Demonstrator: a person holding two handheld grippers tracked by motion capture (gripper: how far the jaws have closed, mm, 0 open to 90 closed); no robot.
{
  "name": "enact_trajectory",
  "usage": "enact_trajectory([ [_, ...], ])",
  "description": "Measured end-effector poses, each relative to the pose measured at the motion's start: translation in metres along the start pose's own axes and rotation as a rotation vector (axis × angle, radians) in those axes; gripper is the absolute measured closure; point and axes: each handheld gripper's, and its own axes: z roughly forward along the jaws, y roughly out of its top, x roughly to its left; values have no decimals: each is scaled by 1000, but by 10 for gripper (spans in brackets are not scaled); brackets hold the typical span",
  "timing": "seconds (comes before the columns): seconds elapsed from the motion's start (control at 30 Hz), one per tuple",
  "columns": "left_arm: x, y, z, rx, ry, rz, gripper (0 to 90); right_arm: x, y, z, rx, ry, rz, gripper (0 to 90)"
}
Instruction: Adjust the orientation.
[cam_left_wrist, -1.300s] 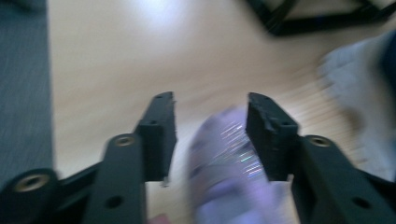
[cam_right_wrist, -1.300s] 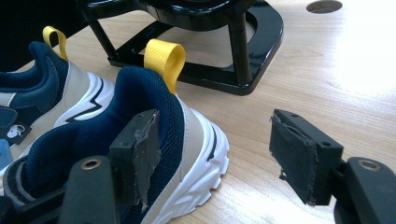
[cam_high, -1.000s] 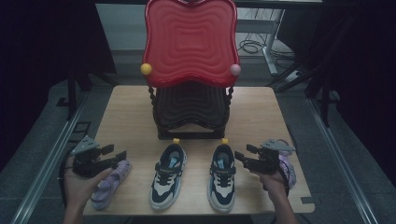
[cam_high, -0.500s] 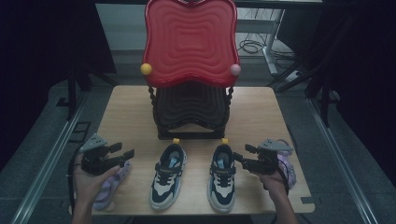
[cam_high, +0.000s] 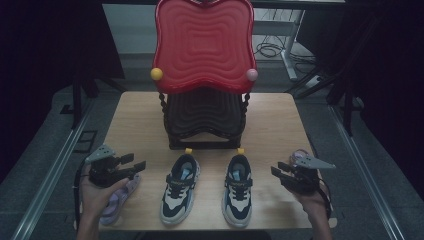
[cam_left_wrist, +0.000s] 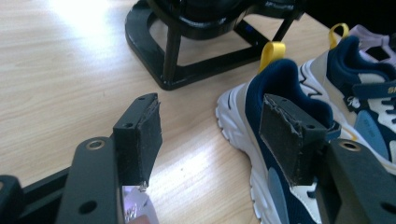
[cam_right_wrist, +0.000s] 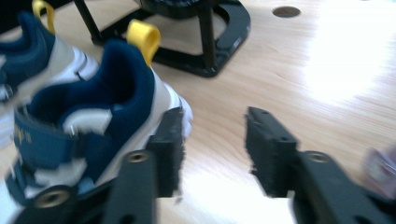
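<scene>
The right gripper (cam_right_wrist: 212, 149) jaws have just been closing, nothing between them; the right shoe (cam_right_wrist: 93, 116) sits just beside. The left gripper (cam_left_wrist: 219, 140) jaws are wide. Closing early could push the shoe away

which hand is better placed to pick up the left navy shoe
Left, probably. The left tongs stand open beside the left navy shoe, whose heel shows next to one pad in the left gripper view. The right tongs, jaws just closing on nothing, sit beyond the other shoe.

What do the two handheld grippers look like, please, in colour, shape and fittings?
Both the left gripper and the right gripper are black, each topped by a grey three-cornered plate. Their flat jaws have round bolt holes and end in dark, rough-edged rectangular pads. A thin dark cable trails from each.
</scene>
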Motion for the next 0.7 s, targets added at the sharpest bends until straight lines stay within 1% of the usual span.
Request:
enact_trajectory([
  [0.03,-1,-2,0,11,7,-1,382,-3,-2,-4,3,-5,-12,693],
  [0.07,-1,-2,0,11,7,-1,382,-3,-2,-4,3,-5,-12,693],
  [0.1,-2,-4,-2,16,19,-5,382,-8,-6,-11,8,-3,-15,766],
  [0.13,-2,-4,-2,16,19,-5,383,-8,-6,-11,8,-3,-15,766],
  [0.17,-2,-4,-2,14,25,-7,383,-14,-11,-17,14,-4,-16,821],
  [0.2,-3,-5,-3,14,27,-7,383,-14,-11,-17,14,-4,-16,821],
  [0.27,-5,-5,-4,13,34,-3,383,-20,-15,-21,26,-13,-25,860],
  [0.3,-5,-5,-5,13,38,-3,383,-25,-18,-24,31,-16,-21,880],
  [0.33,-5,-5,-5,13,38,-3,383,-25,-18,-24,31,-16,-21,880],
  [0.4,-5,-5,-4,18,43,-4,383,-32,-20,-29,31,-30,-21,889],
  [0.47,-5,-5,-3,22,44,0,383,-34,-20,-31,32,-36,-25,890],
  [0.5,-6,-4,-3,20,44,3,383,-39,-20,-37,33,-47,-33,892],
  [0.53,-7,-4,-3,20,43,6,383,-39,-20,-37,33,-47,-33,892],
  [0.57,-9,-4,-2,24,42,8,383,-43,-21,-43,28,-55,-29,892],
  [0.6,-9,-4,-2,24,42,8,383,-43,-21,-43,28,-55,-29,892],
  [0.7,-10,-6,1,39,39,10,383,-53,-25,-51,20,-72,-6,893],
])
